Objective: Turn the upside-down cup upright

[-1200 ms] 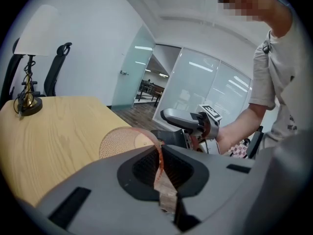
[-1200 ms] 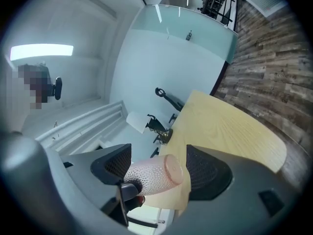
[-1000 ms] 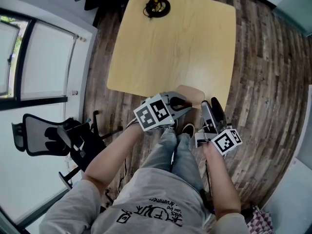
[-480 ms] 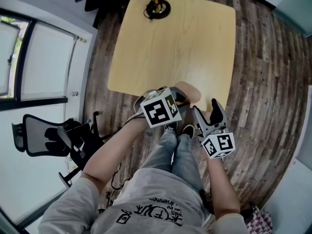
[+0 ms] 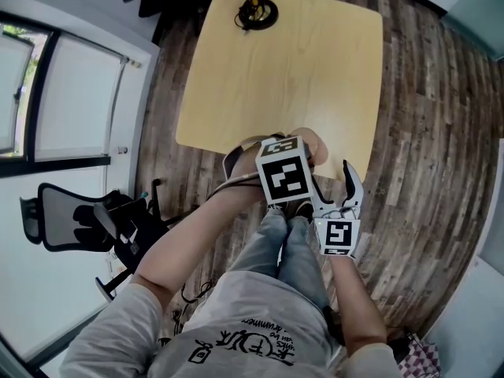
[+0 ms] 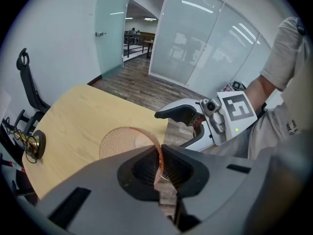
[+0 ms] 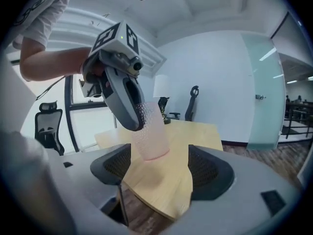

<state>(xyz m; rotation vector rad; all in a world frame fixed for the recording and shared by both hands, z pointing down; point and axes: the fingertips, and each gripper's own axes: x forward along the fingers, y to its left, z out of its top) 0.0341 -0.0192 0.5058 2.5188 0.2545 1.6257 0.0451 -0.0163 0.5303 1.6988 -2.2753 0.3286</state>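
A translucent pinkish dimpled cup [image 5: 309,142] hangs tilted over the near edge of the pale wooden table [image 5: 276,69]. My left gripper [image 5: 303,157] is shut on the cup's wall at its upper end. In the left gripper view one pad is inside the cup [image 6: 122,143] and the other outside, at the left gripper [image 6: 160,165]. In the right gripper view the cup [image 7: 150,131] hangs from the left gripper [image 7: 134,116], pink end down. My right gripper [image 5: 335,183] is open just right of the cup. Its jaws frame the cup's lower end without touching at the right gripper [image 7: 159,168].
A small dark ring-shaped object [image 5: 254,10] sits at the table's far edge. A black office chair [image 5: 87,219] stands to the left on the plank floor. The person's legs and shoes are under the grippers. Glass partitions line the room behind.
The left gripper has turned with the cup and its marker cube has shifted right. The right gripper has rolled and moved in closer beside the cup.
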